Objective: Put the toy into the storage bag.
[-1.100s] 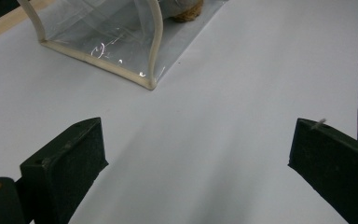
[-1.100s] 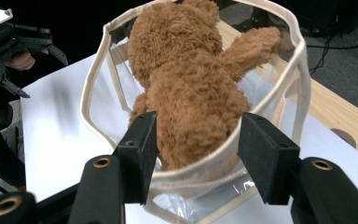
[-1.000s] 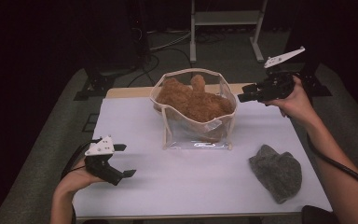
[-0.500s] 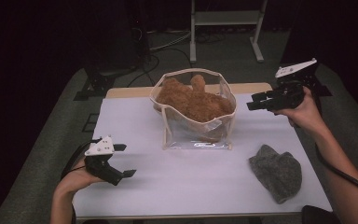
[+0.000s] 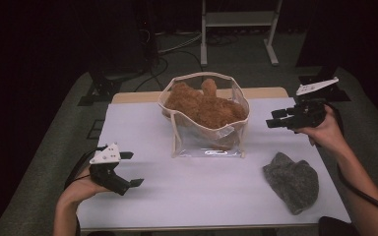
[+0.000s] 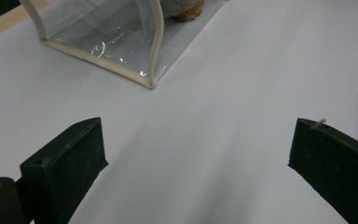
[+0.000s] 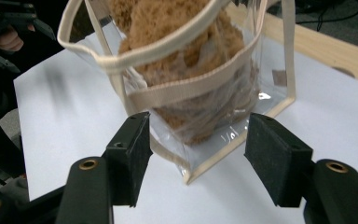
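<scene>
Evidently the packing is between items: the brown plush toy [image 5: 204, 105] already sits inside the clear bag [image 5: 206, 142], which stands upright at the middle of the white table [image 5: 177, 196], while the grey cloth [image 5: 292, 179] lies loose near the front right edge. The right gripper [image 5: 274, 118], empty, with jaws that have just been opening, has come away from the bag's rim and sunk beside it; next it likely must swing toward the cloth. The left gripper [image 5: 130, 169] rests open and empty at front left, unmoved.
</scene>
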The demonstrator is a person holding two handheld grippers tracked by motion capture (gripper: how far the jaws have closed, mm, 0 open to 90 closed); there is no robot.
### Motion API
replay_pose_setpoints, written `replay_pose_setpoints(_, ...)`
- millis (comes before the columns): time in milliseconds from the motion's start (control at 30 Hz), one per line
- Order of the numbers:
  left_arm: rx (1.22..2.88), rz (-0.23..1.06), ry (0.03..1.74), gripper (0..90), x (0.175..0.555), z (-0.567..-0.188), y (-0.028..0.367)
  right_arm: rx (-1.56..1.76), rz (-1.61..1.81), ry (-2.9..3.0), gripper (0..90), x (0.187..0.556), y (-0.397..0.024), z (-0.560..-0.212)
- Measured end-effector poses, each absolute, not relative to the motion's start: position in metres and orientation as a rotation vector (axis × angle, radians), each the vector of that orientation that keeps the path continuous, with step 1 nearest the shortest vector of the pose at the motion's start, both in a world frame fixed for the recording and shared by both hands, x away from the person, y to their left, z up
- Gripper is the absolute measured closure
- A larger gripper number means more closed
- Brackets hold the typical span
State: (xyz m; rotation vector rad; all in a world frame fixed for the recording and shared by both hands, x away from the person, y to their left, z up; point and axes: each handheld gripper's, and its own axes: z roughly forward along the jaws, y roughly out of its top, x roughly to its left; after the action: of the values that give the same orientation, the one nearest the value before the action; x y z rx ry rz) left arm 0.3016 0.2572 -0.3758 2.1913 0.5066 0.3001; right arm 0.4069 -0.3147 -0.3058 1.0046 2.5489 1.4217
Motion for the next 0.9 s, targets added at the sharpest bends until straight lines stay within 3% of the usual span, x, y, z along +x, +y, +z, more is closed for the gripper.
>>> replay_pose_setpoints(900,2.192,0.292,0.505,2.9,0.302,-0.377,0.255,1.125,1.435,2.533,33.7,0.381,-0.342,-0.363)
